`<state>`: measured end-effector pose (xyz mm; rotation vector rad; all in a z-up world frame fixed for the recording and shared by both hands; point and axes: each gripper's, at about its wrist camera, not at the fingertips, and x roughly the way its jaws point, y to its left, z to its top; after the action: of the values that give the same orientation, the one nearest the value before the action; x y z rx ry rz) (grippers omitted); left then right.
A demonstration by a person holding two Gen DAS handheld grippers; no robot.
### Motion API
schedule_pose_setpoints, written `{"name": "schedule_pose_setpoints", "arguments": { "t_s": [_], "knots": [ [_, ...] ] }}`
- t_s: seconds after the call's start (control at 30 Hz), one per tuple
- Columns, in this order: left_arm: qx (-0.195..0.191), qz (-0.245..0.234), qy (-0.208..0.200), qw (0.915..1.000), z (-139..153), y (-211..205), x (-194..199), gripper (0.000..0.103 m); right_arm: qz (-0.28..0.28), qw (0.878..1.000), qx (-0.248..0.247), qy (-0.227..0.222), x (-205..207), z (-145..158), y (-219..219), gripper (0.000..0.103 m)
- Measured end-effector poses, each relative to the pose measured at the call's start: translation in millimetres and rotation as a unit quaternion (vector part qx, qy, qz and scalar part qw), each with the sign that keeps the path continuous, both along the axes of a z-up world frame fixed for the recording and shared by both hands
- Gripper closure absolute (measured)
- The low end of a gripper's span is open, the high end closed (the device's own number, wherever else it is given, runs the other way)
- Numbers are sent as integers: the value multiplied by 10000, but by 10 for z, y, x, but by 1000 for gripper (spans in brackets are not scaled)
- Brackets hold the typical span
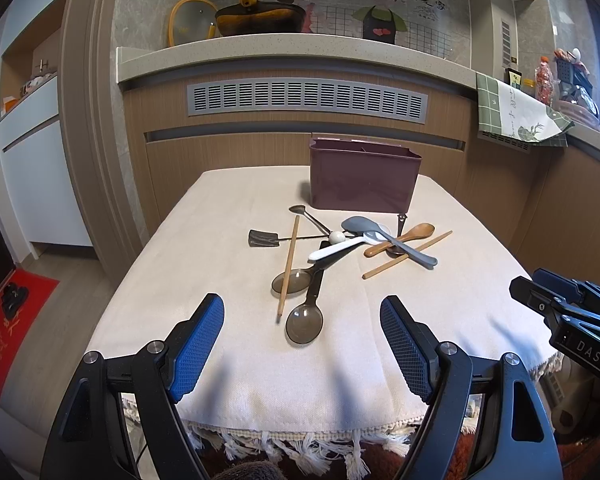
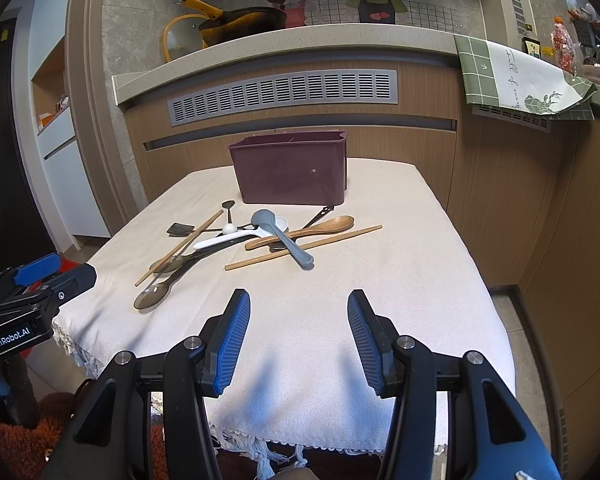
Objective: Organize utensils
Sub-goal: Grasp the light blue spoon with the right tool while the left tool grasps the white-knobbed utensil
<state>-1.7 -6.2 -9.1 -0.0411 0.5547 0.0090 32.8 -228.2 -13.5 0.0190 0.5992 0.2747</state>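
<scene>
I have both tools spread wide and empty: the left tool (image 1: 302,344) and the right tool (image 2: 299,338) sit low in their frames over the near edge of the cloth-covered worktop (image 2: 400,280). The utensils (image 1: 340,246) lie in a crossed heap at mid-frame, just in front of the maroon holder (image 1: 364,178) standing upright behind them.

1. Cream fringed cloth (image 1: 228,240) covers the bench.
2. Yellow-handled pan (image 1: 260,20) on the back counter (image 2: 300,40), glass lid (image 1: 188,20) propped beside it.
3. Green checked towel (image 2: 516,76) hangs over the counter edge.
4. Grey vent grille (image 1: 306,100) below the counter.
5. Red mat (image 1: 12,320) on the floor, left.
</scene>
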Motion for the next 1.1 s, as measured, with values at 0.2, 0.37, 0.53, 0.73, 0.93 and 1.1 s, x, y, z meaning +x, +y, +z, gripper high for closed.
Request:
{"name": "schedule_pose_setpoints", "arguments": {
  "t_s": [0.2, 0.37, 0.53, 0.73, 0.93, 1.1],
  "knots": [
    [-59, -48, 77, 9999, 2, 2, 15, 23, -15, 10000, 22, 51, 5, -13, 0, 55],
    [-38, -117, 79, 9999, 43, 56, 150, 23, 76, 9999, -18, 75, 74, 13, 15, 55],
    [40, -138, -106, 9998, 96, 92, 322, 22, -64, 9991, -167, -383, 145, 109, 17, 60],
    [-276, -52, -11, 9996, 90, 305, 679, 19, -154, 9946, -655, -787, 431, 210, 73, 61],
    [-375, 173, 133, 9991, 160, 594, 1160, 19, 866, 9929, -808, 98, 1069, 177, 265, 62],
    [-401, 355, -135, 9985, 375, 913, 1604, 19, 1698, 9770, -942, 884, 1731, 45, 682, 62]
  ]
}}
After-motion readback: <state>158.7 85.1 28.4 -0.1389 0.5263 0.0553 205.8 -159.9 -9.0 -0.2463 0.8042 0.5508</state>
